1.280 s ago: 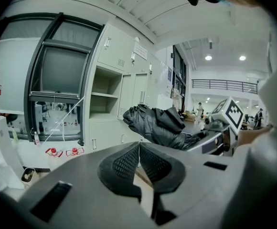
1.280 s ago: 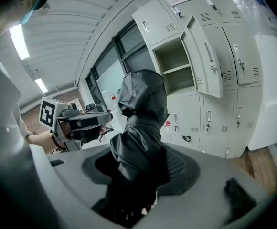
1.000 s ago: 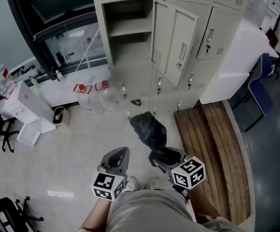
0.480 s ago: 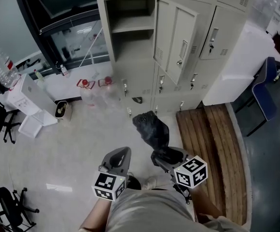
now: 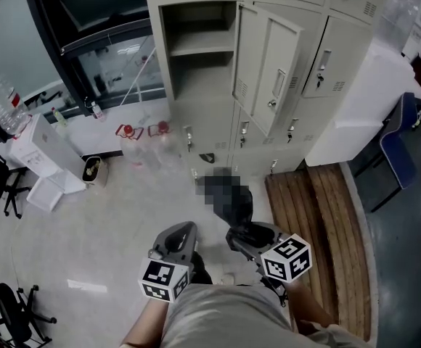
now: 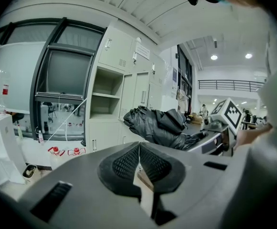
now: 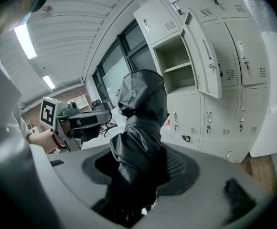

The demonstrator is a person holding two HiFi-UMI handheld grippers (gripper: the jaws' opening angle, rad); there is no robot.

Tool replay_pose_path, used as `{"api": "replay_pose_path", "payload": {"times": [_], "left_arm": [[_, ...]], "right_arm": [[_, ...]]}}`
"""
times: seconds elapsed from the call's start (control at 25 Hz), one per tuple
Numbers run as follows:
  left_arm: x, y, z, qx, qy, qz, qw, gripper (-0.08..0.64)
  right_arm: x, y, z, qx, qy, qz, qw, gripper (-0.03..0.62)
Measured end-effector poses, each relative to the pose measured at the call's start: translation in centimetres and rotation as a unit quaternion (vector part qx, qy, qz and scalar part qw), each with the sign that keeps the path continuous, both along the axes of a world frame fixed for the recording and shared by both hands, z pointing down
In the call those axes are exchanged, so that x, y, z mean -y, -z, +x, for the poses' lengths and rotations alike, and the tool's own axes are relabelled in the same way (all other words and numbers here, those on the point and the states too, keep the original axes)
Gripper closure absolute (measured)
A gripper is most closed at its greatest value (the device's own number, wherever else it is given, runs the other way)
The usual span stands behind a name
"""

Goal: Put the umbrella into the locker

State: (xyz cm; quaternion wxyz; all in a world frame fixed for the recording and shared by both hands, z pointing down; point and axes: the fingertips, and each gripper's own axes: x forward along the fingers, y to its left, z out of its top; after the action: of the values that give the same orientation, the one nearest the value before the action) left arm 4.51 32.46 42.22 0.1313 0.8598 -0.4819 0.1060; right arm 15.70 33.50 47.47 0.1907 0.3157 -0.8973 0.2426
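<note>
A black folded umbrella sticks out forward from my right gripper, whose pads are shut on its lower end. In the head view the right gripper is low at centre, the umbrella pointing toward the grey lockers. One locker compartment stands open with a shelf inside, its door swung to the right. My left gripper is beside the right one, shut with nothing in it; its pads meet. The left gripper view shows the umbrella to its right.
A wooden pallet lies on the floor right of the lockers. Clear bottles with red caps stand at the locker's left foot, with white boxes further left. At the right are a blue chair and a white block.
The lockers have slid slightly lower in the head view. Both grippers keep their places and the umbrella stays gripped.
</note>
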Motion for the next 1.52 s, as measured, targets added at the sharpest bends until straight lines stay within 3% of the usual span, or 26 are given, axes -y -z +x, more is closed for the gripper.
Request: {"api": "replay_pose_path", "payload": {"times": [0.84, 1.52], "left_arm": [[20.9, -1.2, -5.1, -0.009, -0.016, 0.003, 0.9998, 0.543], [35.4, 0.0, -9.5, -0.008, -0.062, 0.0, 0.998, 0.543]], "right_arm": [[19.6, -1.7, -4.9, -0.004, -0.026, -0.01, 1.0, 0.36], [32.8, -0.8, -8.7, 0.0, -0.087, -0.026, 0.996, 0.36]]}}
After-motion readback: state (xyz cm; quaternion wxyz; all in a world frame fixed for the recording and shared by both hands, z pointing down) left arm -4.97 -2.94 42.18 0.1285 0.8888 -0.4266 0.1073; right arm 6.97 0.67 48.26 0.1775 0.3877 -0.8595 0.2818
